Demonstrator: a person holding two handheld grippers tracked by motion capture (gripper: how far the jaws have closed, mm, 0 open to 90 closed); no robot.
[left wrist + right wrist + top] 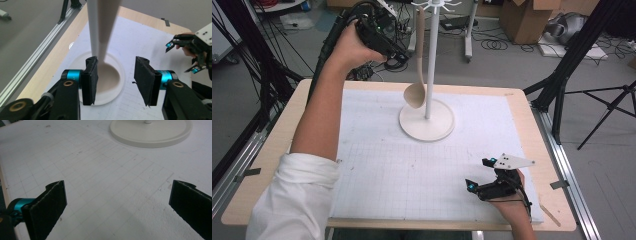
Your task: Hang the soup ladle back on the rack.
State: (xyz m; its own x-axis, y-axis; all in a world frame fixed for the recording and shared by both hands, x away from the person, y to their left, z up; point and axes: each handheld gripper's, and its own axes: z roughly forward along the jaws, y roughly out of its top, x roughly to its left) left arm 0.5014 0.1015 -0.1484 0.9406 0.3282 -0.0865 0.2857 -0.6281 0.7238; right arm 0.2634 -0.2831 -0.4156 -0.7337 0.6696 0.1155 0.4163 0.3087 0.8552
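Note:
A beige spoon (414,95) hangs bowl-down from the top of a white hook stand (432,60), whose round base (427,122) sits on the gridded mat. My left gripper (399,55) is raised beside the spoon's handle. In the left gripper view its jaws (116,82) stand apart. The spoon (107,22) hangs between them close to the left pad (90,82), with a clear gap to the right pad. My right gripper (479,174) rests low at the mat's near right, open (117,202), with bare mat between its pads.
A white gridded mat (387,165) covers most of the wooden table (272,165). The stand's base (150,132) lies ahead of the right gripper. Beyond the far edge are cables, dark tripod legs (562,90) and cardboard boxes (524,17).

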